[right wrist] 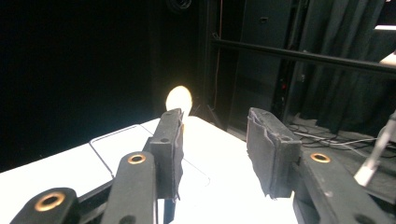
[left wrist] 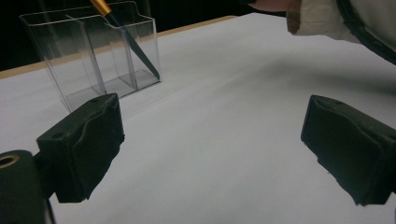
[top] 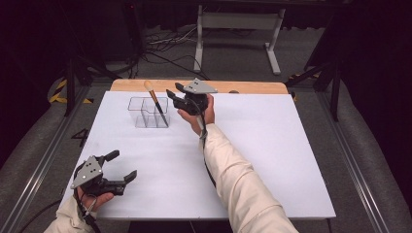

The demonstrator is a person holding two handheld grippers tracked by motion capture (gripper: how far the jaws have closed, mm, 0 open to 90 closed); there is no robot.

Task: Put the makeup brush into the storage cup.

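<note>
A clear plastic organizer [top: 148,112] [left wrist: 93,60] with several compartments stands at the back left of the white table top [top: 262,160]. A makeup brush [top: 156,104] [left wrist: 126,35] leans in its right compartment, dark handle down and pale bristle head [right wrist: 179,99] up. My right gripper [top: 175,90] [right wrist: 215,144] hovers just right of the brush head, open, with nothing between its pads. The brush head peeks out behind its left jaw. My left gripper [top: 122,166] [left wrist: 212,149] rests near the front left edge, jaws wide open and empty, facing the organizer.
A wooden strip [top: 252,87] runs along the table's far edge. Beyond it are a white metal stand [top: 238,29] and cables [top: 165,43] on the floor. The right arm's cream sleeve [top: 233,179] [left wrist: 322,16] crosses the table's middle.
</note>
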